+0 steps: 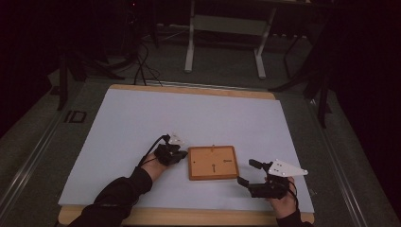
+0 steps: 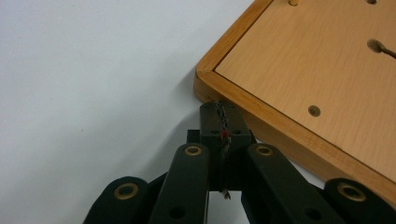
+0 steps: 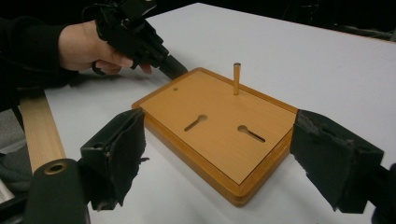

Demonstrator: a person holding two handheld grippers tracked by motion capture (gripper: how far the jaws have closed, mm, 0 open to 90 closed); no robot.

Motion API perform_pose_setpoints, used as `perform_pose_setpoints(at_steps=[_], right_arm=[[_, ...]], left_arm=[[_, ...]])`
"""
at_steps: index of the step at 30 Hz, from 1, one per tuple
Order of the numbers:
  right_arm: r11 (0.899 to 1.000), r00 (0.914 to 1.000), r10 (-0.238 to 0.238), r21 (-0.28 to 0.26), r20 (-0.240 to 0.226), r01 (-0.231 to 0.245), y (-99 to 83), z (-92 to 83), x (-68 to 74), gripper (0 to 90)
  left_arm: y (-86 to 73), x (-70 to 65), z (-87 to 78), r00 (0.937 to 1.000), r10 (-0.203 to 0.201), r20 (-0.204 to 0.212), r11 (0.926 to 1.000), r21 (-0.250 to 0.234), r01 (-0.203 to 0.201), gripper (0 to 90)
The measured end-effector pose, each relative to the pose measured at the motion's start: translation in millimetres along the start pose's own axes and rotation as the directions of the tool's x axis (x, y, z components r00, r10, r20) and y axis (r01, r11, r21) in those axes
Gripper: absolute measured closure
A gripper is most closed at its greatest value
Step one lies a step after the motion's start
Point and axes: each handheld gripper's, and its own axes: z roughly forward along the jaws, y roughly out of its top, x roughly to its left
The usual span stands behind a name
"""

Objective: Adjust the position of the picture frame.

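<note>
The high view looks forward and down at the tabletop (image 1: 142, 118) from afar; both gripper views sit low and close, sharing the board (image 1: 213, 162) (image 2: 317, 84) (image 3: 219, 126).

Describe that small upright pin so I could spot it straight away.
On the white table lies a wooden board, between the two tools. Near its far edge stands a thin metal pin, the board's one raised part; beside it are flat keyhole slots.
</note>
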Motion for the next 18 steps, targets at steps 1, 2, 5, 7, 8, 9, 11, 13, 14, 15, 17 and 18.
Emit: perform_pose_setpoints(at_steps=[1, 2, 5, 7, 8, 9, 11, 13, 14, 15, 17, 18], right_arm=[[1.0, 1.0, -0.001, -0.001, 0.001, 0.001, -0.2, -0.1, 0.1, 17.9], [1.0, 1.0, -0.001, -0.001, 0.001, 0.001, -0.2, -0.1, 0.1, 17.9], [1.0, 1.0, -0.002, 0.0, 0.0, 0.002, -0.6, 0.4, -0.1, 17.9], [1.0, 1.0, -0.002, 0.002, 0.0, 0.002, -0.6, 1.0, 0.2, 17.9], [1.0, 1.0, -0.002, 0.001, 0.0, 0.002, -0.6, 1.1, 0.3, 17.9], [1.0, 1.0, -0.001, 0.0, -0.002, 0.001, -0.6, 1.1, 0.3, 17.9], [1.0, 1.0, -0.002, 0.002, 0.001, 0.002, -0.7, 1.0, 0.2, 17.9], [1.0, 1.0, 0.001, 0.002, 0.0, -0.001, -1.1, 0.6, -0.7, 17.9], [1.0, 1.0, 0.0, 0.004, 0.005, 0.0, -1.3, 0.4, -1.1, 17.9], [1.0, 1.0, 0.005, -0.001, 0.006, -0.005, -1.7, -0.2, -2.0, 17.9], [1.0, 0.9999, 0.002, 0.001, 0.012, -0.002, -1.8, -0.7, -2.3, 17.8], [1.0, 0.9998, 0.0, 0.001, 0.021, 0.0, -2.0, -1.6, -2.3, 17.8]], left_arm=[[1.2, 0.3, 0.9, 1.0, -0.001, 0.0, 1.0, 0.002, 0.001, 90.0], [2.5, 0.8, 1.9, 1.0, -0.003, 0.002, 1.0, 0.003, 0.003, 90.0], [6.5, 0.4, 5.1, 0.9999, 0.01, -0.006, 0.9999, 0.007, -0.01, 90.0], [8.7, 0.9, 7.2, 0.9999, 0.01, -0.004, 0.9999, 0.006, -0.01, 90.0], [9.5, 0.9, 8.2, 1.0, 0.008, -0.004, 1.0, 0.005, -0.008, 90.0], [10.1, 1.3, 9.1, 0.9999, 0.011, -0.005, 0.9999, 0.002, -0.011, 90.0], [11.1, 1.5, 10.3, 0.9999, 0.008, -0.007, 1.0, 0.0, -0.008, 90.0], [11.3, 1.3, 10.4, 0.9999, 0.011, -0.01, 0.9999, 0.001, -0.011, 90.0], [11.3, 0.9, 10.2, 0.9998, 0.015, -0.013, 0.9999, 0.001, -0.015, 89.9], [10.3, 0.5, 9.1, 0.9995, 0.027, -0.018, 0.9996, -0.002, -0.027, 89.7], [9.4, 0.5, 7.9, 0.9996, 0.024, -0.017, 0.9997, -0.006, -0.024, 87.7], [8.6, 0.8, 6.4, 0.9991, 0.031, -0.027, 0.9995, -0.005, -0.031, 80.8]])
